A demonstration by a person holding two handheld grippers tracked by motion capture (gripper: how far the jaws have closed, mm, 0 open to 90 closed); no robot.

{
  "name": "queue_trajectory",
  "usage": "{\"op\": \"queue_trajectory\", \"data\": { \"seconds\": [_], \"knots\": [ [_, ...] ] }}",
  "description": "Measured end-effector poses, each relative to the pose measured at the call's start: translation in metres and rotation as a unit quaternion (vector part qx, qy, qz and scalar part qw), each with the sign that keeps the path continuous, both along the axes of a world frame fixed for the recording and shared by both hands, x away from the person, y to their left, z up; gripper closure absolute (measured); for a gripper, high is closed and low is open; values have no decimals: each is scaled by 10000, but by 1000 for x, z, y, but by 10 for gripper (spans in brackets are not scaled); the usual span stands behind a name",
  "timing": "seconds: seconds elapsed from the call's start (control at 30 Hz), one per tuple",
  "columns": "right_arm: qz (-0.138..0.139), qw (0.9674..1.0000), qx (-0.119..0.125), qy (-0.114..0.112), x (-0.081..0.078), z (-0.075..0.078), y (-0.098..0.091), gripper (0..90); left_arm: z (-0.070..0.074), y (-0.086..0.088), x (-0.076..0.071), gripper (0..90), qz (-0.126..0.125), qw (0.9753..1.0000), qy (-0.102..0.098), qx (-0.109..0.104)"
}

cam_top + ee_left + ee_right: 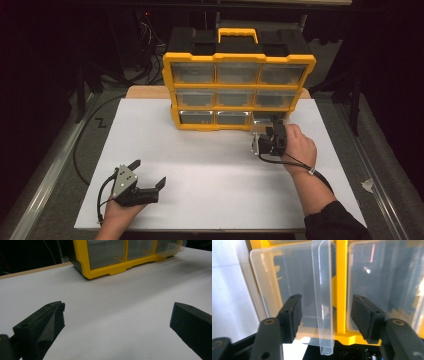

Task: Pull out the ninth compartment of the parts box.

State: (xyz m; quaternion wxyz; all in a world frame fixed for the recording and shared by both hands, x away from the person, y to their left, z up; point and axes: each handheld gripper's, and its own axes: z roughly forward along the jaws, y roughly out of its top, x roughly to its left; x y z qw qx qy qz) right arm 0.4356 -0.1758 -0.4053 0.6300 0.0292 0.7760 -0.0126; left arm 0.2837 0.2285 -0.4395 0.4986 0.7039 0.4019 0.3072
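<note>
White sheet (210, 165) covers most of the counter (145, 92), whose bare wooden edge shows at the far side behind a yellow-and-black drawer cabinet (239, 85). The cabinet stands upright at the far middle of the sheet, yellow carry handle (238, 34) on top, three rows of three clear plastic drawers in front. Grey floor strips and a metal rail run along both sides of the counter; the room beyond is dark, with cables on the floor behind the cabinet. A small scrap of pale material (367, 185) lies on the grey strip at right. Left hand-held gripper (148, 173) rests low on the near-left part of the sheet, jaws spread wide, nothing between them, well apart from the cabinet. Right hand-held gripper (276, 125) is at the bottom-right drawer (287, 287), which sits pulled partly out. Its jaws are open on either side of the drawer's clear pull tab (324, 297), not touching it.
</note>
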Motion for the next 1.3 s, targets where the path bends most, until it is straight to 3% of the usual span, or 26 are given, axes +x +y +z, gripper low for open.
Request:
{"op": "queue_trajectory", "data": {
  "seconds": [0.07, 0.13, 0.33, 0.4, 0.5, 0.8, 1.3],
  "knots": [
    [-32, 10000, 48, 31, 2, -2, -1, 500, 0, 0, 0, 1, -5, 10000, 0, -1],
    [-30, 9999, -76, 62, 3, -2, -1, 552, 0, 0, 0, 1, -9, 10000, 5, 1],
    [-88, 9997, -154, 145, 2, -4, -2, 665, 0, 0, 1, 1, -13, 10000, 2, -5],
    [8, 9998, -173, 9, 2, -4, -2, 707, -1, 0, 1, 1, -10, 10000, 3, -9],
    [-73, 9999, -132, 57, -1, -1, -2, 770, 0, 0, 0, 1, -11, 10000, 0, -1],
    [15, 9999, -143, -73, -11, -4, -3, 775, 0, 0, 0, 1, -6, 10000, -9, -3],
    [110, 9999, -85, -95, -37, -3, -8, 777, -1, -1, 0, 1, -21, 10000, -2, 26]
  ]
}}
